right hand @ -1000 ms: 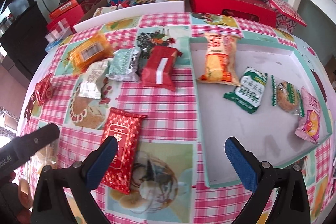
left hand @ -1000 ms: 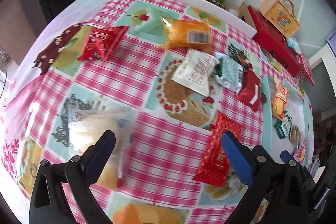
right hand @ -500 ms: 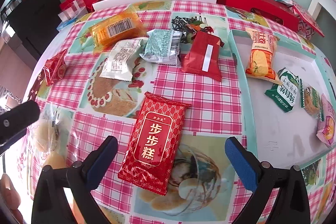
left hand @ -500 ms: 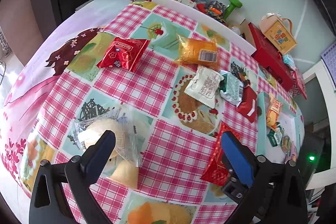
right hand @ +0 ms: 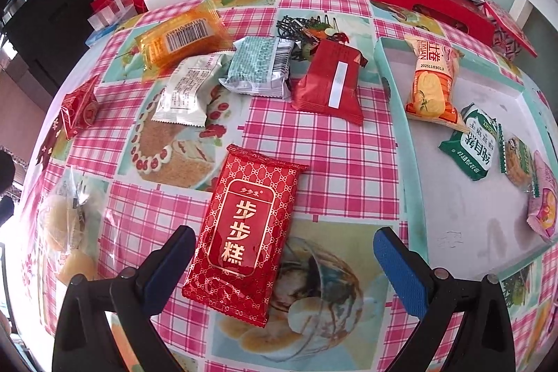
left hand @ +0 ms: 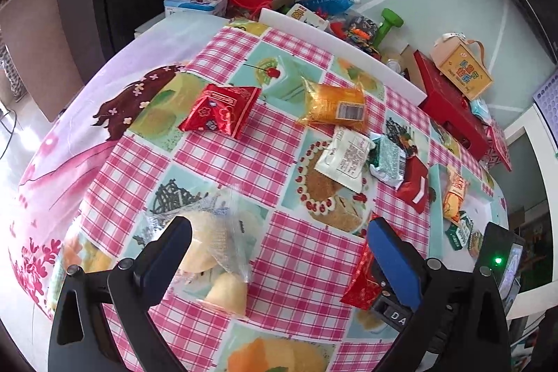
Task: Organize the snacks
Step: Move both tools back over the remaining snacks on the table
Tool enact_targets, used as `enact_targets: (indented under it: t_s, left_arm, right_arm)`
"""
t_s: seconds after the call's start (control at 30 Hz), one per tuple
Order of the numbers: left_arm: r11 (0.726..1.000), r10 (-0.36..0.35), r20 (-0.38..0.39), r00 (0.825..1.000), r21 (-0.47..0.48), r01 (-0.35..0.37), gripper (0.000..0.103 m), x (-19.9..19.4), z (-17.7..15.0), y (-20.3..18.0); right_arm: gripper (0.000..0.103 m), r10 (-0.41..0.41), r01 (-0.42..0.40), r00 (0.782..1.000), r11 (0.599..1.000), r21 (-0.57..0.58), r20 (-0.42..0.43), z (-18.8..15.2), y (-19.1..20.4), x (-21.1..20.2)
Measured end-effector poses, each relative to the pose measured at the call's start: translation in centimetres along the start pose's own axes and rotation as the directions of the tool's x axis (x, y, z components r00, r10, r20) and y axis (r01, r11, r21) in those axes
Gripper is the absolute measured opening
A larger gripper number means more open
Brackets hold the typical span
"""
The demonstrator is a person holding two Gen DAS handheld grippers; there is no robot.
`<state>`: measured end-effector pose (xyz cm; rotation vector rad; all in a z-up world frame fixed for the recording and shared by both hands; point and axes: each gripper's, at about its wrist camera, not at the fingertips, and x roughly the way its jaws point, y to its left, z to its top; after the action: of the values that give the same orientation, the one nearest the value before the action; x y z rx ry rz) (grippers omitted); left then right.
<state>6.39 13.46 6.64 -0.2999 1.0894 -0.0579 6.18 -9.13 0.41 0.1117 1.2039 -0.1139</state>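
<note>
1. Your right gripper [right hand: 280, 248] stands wide open, holding nothing; the red patterned packet [right hand: 246, 229] lies flat on the tablecloth [right hand: 334, 149], its near end between the fingers.
2. A second ago that packet sat further left of the gripper; the tray [right hand: 394, 114] filled more view.
3. Your left gripper [left hand: 279, 241] is likewise open, empty, over the clear bun bag [left hand: 212, 246].

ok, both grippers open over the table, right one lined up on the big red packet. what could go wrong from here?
1. The red packet lies flat on the tablecloth and is off-centre between the right gripper fingers, so they may skid over it or pinch only an edge.
2. The clear bag of buns under the left gripper looks soft; a hard squeeze could crush it.
3. The tray has a raised rim that a low carry could clip.
</note>
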Motion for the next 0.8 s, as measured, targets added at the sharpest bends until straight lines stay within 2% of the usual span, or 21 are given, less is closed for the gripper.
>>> enact_targets:
  t_s: [0.13,0.23,0.47,0.8]
  left_arm:
    - [0.999,0.048,0.007,0.999,-0.019,-0.048,0.1,0.0,0.2,1.1]
    - [0.998,0.052,0.008,0.999,-0.039,-0.052,0.1,0.0,0.3,2.0]
    - [0.991,0.118,-0.018,0.993,-0.056,-0.119,0.1,1.1,0.3,3.4]
    - [0.977,0.198,-0.134,0.971,-0.056,-0.207,0.1,4.9,-0.8,4.8]
  right_arm:
    - [0.103,-0.009,0.009,1.0,1.0,-0.009,-0.01,0.0,0.2,0.4]
    - [0.103,-0.017,0.017,1.0,1.0,-0.015,-0.018,0.0,0.4,0.7]
    - [0.103,-0.027,0.026,0.999,0.999,-0.036,-0.04,0.1,0.6,1.6]
    - [0.103,-0.025,0.024,0.999,0.999,-0.035,-0.046,-0.1,0.9,1.7]
